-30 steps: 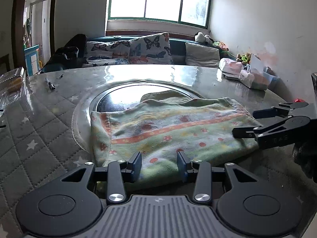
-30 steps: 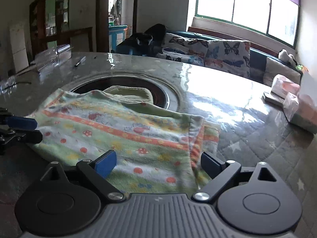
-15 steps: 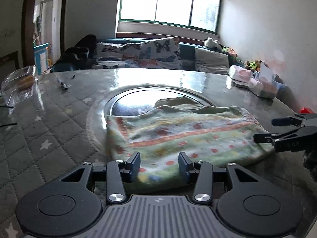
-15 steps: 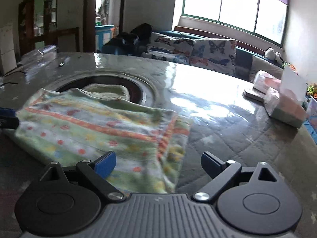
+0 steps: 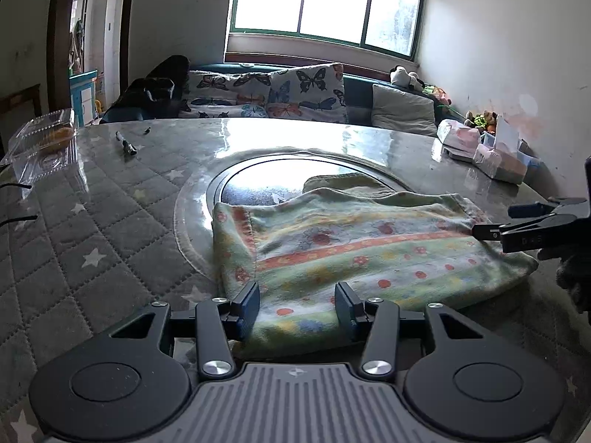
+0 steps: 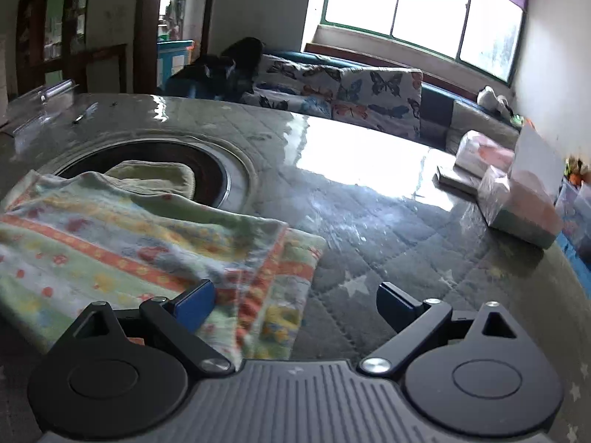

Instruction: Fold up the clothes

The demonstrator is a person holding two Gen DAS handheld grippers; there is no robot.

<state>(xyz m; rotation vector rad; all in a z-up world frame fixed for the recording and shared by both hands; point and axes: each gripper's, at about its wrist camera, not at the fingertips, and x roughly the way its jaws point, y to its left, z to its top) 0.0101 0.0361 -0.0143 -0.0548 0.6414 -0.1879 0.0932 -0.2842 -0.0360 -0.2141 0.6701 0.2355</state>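
1. Here, the folded garment (image 5: pixel 354 254), a green fleece piece with orange stripes and red dots, lies flat on the quilted star-print table (image 5: pixel 92 229), its far edge overlapping the round dark inset (image 5: pixel 280 184) at the table's centre.
2. In the left wrist view, the left gripper (image 5: pixel 297 304) sits at 6 o'clock with its jaws spread; the near hem of the garment lies between the two fingers, and neither pad visibly presses it.
3. Also in that view, the right gripper (image 5: pixel 495 223) enters at 3 o'clock, over the garment's right-hand end.
4. In the right wrist view, the right gripper (image 6: pixel 295 304) has its jaws wide apart; the left finger is above the garment's striped corner (image 6: pixel 280 280) and the right finger is over bare table.
5. A second pale-green cloth (image 6: pixel 155 177) is bunched behind the garment, at 12 o'clock from it, lying on the inset.
6. At 10 o'clock in the left wrist view lie a marker pen (image 5: pixel 125 145) and a clear plastic box (image 5: pixel 44 144).
7. At 2 o'clock stand tissue packs (image 5: pixel 498 158), near the table's edge.
8. Beyond the table, a sofa holds butterfly cushions (image 5: pixel 266 92) under the window (image 5: pixel 325 0).
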